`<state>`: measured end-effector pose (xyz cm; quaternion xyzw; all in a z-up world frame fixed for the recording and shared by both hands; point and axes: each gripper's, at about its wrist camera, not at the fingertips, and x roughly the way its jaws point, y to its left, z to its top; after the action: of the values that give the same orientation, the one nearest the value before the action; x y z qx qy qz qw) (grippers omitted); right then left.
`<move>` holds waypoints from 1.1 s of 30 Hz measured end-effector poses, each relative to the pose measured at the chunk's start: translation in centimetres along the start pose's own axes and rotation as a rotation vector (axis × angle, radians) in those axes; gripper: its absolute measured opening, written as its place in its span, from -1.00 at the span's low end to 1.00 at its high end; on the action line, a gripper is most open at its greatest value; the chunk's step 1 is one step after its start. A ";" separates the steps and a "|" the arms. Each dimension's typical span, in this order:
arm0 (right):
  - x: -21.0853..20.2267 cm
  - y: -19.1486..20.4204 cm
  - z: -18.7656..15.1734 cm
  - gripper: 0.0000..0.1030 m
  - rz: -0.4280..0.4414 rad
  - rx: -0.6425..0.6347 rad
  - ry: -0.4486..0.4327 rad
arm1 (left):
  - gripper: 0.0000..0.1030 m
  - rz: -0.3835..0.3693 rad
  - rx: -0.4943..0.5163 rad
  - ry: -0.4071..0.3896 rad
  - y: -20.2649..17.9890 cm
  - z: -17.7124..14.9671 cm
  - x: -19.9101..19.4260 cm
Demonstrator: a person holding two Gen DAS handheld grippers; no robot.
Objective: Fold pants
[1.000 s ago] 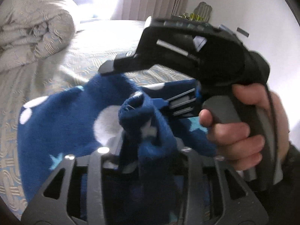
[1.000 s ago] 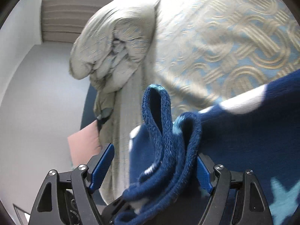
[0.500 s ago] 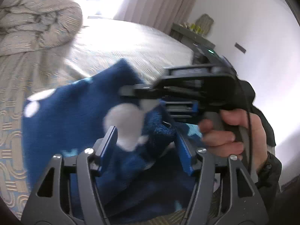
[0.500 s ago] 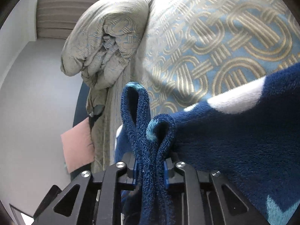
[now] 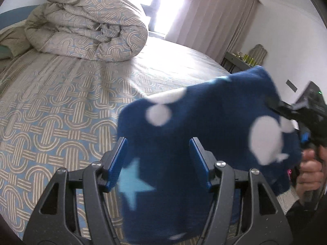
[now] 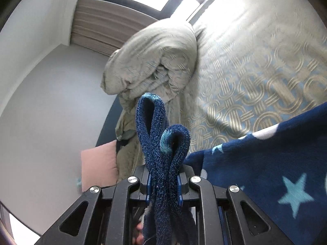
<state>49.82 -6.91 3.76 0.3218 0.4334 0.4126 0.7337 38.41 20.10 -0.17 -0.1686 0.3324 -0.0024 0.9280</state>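
Note:
The pants (image 5: 214, 126) are dark blue fleece with white dots and light blue stars, held up above the bed. My left gripper (image 5: 158, 159) is open, its blue pads wide apart with the fabric hanging between them. My right gripper (image 6: 163, 180) is shut on bunched folds of the pants (image 6: 163, 143), with the rest of the cloth (image 6: 276, 163) spreading to the right. The right gripper also shows at the right edge of the left wrist view (image 5: 302, 118), held in a hand.
The bed (image 5: 51, 112) has a beige and blue looped pattern. A rolled duvet (image 5: 87, 22) lies at its far end. A pink pillow (image 6: 98, 165) lies by the wall. Curtains (image 5: 214, 16) and a side table (image 5: 239, 61) stand beyond the bed.
My left gripper opened and drew away to the left of the right gripper. My right gripper closed on the bunched folds and now holds the pants up.

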 end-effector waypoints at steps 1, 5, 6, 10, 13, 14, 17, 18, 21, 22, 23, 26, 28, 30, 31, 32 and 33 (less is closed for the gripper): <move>-0.7 -0.1 0.0 -0.67 -0.008 -0.002 -0.007 | 0.24 0.001 0.000 0.005 -0.1 0.0 0.2; -3.0 -1.4 -0.1 -0.67 -0.079 0.008 -0.022 | 0.24 0.000 0.015 0.015 -0.7 -0.1 0.6; -3.4 -1.9 -0.1 -0.67 -0.101 0.006 -0.023 | 0.24 0.003 0.022 0.019 -1.0 -0.1 0.6; -5.3 -5.0 0.0 -0.67 -0.152 0.052 -0.037 | 0.24 0.030 0.051 0.042 -2.1 -0.5 1.5; -6.0 -7.3 0.0 -0.67 -0.216 0.083 -0.023 | 0.24 0.046 0.066 0.066 -2.9 -0.8 2.5; -6.0 -8.0 0.0 -0.67 -0.244 0.085 -0.014 | 0.24 0.054 0.075 0.079 -3.3 -1.0 3.0; -6.5 -9.5 -0.1 -0.67 -0.313 0.092 -0.011 | 0.24 0.075 0.113 0.103 -4.5 -1.4 4.0; -6.8 -9.8 -0.1 -0.67 -0.321 0.093 -0.016 | 0.24 0.077 0.122 0.110 -4.8 -1.5 4.2; -7.1 -9.5 0.0 -0.64 -0.360 0.063 -0.022 | 0.25 0.101 0.157 0.141 -5.7 -2.0 5.2; -6.9 -9.3 0.0 -0.55 -0.420 0.025 -0.012 | 0.26 0.126 0.164 0.153 -5.8 -2.1 5.5; -6.2 -9.5 -0.1 -0.52 -0.493 -0.017 0.012 | 0.29 0.169 0.175 0.173 -5.8 -2.4 6.1; -4.8 -11.6 -0.5 -0.38 -0.625 0.005 0.072 | 0.50 0.223 0.184 0.211 -5.4 -2.9 7.3; -5.0 -11.2 -0.4 -0.28 -0.642 -0.012 0.063 | 0.50 0.214 0.164 0.238 -4.8 -3.1 7.7; -5.8 -10.2 -0.3 -0.17 -0.675 -0.033 0.026 | 0.50 0.205 0.134 0.245 -4.5 -2.9 7.4; -6.3 -9.6 -0.2 -0.14 -0.681 -0.038 0.001 | 0.50 0.208 0.125 0.237 -4.5 -2.6 7.0; -7.0 -8.9 -0.2 -0.14 -0.674 -0.041 -0.023 | 0.50 0.219 0.125 0.210 -4.6 -2.2 6.2; -7.5 -8.1 -0.3 -0.14 -0.663 -0.050 -0.043 | 0.50 0.231 0.121 0.173 -4.8 -1.7 5.3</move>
<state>50.05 -17.21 -0.29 0.1538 0.4887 0.1551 0.8447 41.98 14.39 -3.15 -0.0722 0.4273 0.0697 0.8985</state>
